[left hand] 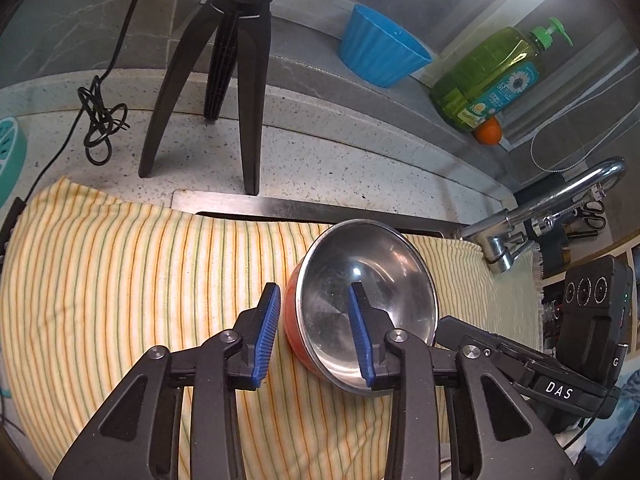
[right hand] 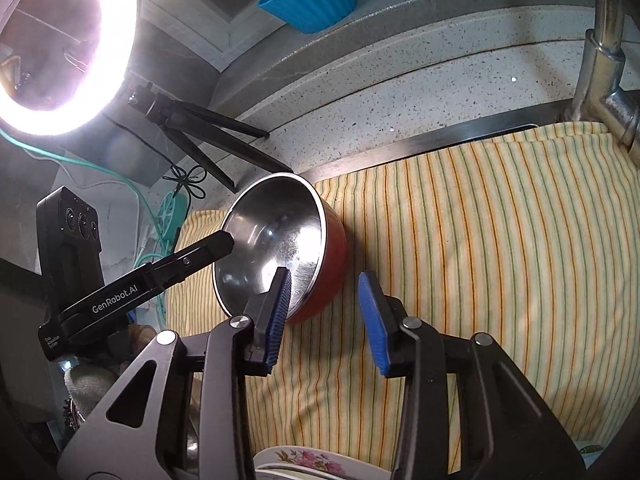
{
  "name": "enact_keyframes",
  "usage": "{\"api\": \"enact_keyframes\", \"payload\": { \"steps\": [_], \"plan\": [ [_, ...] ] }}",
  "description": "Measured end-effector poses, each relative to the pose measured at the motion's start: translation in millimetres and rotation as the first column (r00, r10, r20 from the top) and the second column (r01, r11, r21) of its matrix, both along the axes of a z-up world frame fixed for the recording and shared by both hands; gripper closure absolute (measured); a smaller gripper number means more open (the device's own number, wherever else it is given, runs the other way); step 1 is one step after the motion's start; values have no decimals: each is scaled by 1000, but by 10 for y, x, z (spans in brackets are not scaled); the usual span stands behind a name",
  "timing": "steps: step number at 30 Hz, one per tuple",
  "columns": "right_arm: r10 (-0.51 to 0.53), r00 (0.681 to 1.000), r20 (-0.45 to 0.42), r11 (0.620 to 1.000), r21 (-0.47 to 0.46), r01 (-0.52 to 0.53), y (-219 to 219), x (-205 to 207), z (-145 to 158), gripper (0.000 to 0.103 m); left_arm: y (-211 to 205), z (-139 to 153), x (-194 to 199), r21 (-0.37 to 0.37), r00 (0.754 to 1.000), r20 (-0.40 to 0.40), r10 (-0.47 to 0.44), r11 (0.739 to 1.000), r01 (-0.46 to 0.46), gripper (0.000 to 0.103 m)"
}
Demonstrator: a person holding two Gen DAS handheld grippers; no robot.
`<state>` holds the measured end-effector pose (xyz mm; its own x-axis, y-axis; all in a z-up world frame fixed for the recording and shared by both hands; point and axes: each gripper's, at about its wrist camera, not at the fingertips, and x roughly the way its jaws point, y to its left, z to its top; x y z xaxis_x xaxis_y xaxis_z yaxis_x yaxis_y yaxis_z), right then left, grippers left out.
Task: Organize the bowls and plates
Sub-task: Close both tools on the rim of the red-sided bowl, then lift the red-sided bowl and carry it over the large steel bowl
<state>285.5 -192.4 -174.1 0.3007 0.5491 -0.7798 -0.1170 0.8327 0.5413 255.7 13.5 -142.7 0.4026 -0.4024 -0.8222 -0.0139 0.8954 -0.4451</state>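
Note:
A steel bowl with a red outside (left hand: 368, 304) sits tilted on the striped cloth (left hand: 120, 280). My left gripper (left hand: 314, 294) is open and straddles the bowl's near-left rim: one blue finger is inside the bowl, the other outside its red wall. In the right wrist view my right gripper (right hand: 326, 284) is open too, with its left finger over the bowl's (right hand: 276, 248) rim and its right finger above the cloth (right hand: 480, 240). The left gripper's finger (right hand: 216, 246) reaches into the bowl from the left. A flowered plate (right hand: 304, 462) shows at the bottom edge.
A blue ribbed bowl (left hand: 380, 50) stands on the back ledge beside a green soap bottle (left hand: 492, 76) and an orange (left hand: 488, 130). A black tripod (left hand: 224, 80) stands on the speckled counter. A chrome tap (left hand: 552, 208) is at the right. A bright ring light (right hand: 68, 44) glares at upper left.

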Motion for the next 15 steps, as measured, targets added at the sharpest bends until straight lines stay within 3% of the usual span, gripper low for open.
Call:
{"api": "enact_keyframes", "payload": {
  "steps": [3,10,15],
  "plan": [
    [3,1000,-10,1000,4,-3,18,24,-44,68,-15,-33,22,1,1000,-7,-8,1000,8,81],
    [22,999,-28,1000,15,-22,90,60,-115,82,2,-48,36,5,1000,-7,-6,1000,6,85],
    [29,999,-15,1000,-5,-29,169,75,-105,83,0,-48,19,12,1000,-5,-9,1000,9,85]
  ]
}}
